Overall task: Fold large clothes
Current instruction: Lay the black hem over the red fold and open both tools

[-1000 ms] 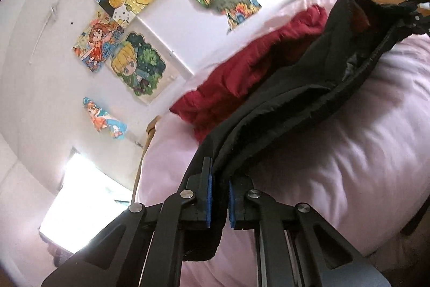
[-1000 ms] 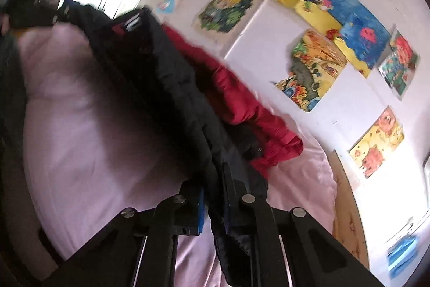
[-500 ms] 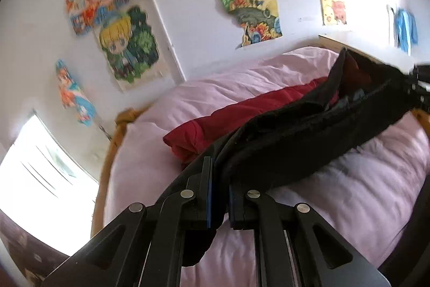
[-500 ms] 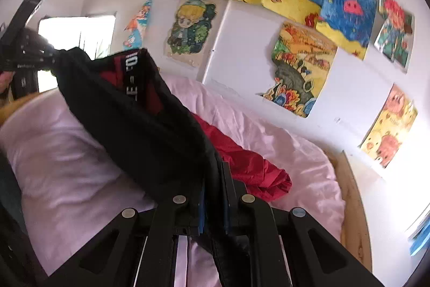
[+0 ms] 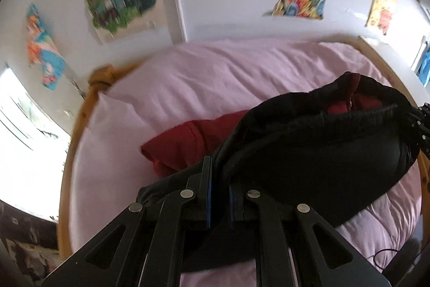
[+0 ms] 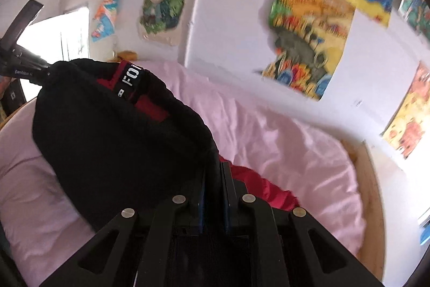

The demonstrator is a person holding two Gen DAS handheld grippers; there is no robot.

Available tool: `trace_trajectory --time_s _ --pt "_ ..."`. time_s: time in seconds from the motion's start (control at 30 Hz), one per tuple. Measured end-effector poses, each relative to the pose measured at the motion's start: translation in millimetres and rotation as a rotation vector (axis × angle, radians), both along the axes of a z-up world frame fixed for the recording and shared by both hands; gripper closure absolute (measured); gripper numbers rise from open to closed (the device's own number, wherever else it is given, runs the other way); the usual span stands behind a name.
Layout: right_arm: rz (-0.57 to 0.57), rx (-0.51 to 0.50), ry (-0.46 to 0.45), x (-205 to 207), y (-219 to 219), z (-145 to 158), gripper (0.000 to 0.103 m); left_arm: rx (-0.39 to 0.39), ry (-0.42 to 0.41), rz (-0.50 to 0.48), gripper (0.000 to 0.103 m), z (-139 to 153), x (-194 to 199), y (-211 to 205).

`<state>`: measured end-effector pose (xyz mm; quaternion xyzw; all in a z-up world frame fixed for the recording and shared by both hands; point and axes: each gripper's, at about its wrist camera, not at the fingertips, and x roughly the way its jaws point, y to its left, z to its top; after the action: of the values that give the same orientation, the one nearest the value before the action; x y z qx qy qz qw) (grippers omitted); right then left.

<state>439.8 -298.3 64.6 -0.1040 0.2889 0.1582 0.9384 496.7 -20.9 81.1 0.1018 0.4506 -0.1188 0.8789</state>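
Ahead of both sets of fingers lay the bed (image 5: 242, 77), pink-covered. I had the black jacket (image 5: 317, 152) slung above it, long axis running from my left gripper (image 5: 219, 195) to my right gripper (image 6: 213, 195), each clamped tight on one end. A red garment (image 5: 182, 144) lay beyond the fingers, under the jacket. Neither hand was nearer.

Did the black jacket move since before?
Yes. The black jacket swung right off the red cloth, which stays on the pink bed.
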Motion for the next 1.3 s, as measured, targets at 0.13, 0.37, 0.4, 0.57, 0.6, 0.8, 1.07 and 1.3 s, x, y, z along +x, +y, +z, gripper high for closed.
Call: trace_trajectory --time_s 0.13,0.37,0.4,0.57,0.6,0.8,1.07,1.3 --pt "-0.002 0.061 0.082 50.3 -2.6 -29.9 0.089 -0.014 0.067 0.013 0.094 -33.3 39.7 1.0" --pt "-0.002 0.089 0.094 83.1 0.6 -68.5 0.088 -0.038 0.045 -0.027 0.094 -68.2 64.9 12.9" --pt "-0.004 0.116 0.093 87.1 -2.3 -72.8 0.088 -0.063 0.048 -0.026 0.094 -71.9 66.4 17.1" --pt "-0.016 0.173 0.064 91.0 -8.5 -81.4 0.087 -0.144 -0.016 -0.035 0.093 -73.1 63.9 28.4" --pt "-0.014 0.202 0.053 89.6 -12.6 -79.5 0.085 -0.154 -0.034 -0.042 0.092 -67.9 60.8 31.1" --pt "-0.067 0.32 -0.027 75.9 -43.1 -55.0 0.031 -0.233 -0.058 -0.079 0.086 -38.9 44.0 51.1" --pt "-0.293 0.183 -0.145 60.4 -56.1 -29.4 0.012 -0.381 -0.02 0.0 0.066 -12.6 45.9 73.9" --pt "-0.446 0.336 -0.125 53.9 -113.3 -1.8 0.012 -0.372 -0.018 0.017 0.065 14.4 36.8 72.1"
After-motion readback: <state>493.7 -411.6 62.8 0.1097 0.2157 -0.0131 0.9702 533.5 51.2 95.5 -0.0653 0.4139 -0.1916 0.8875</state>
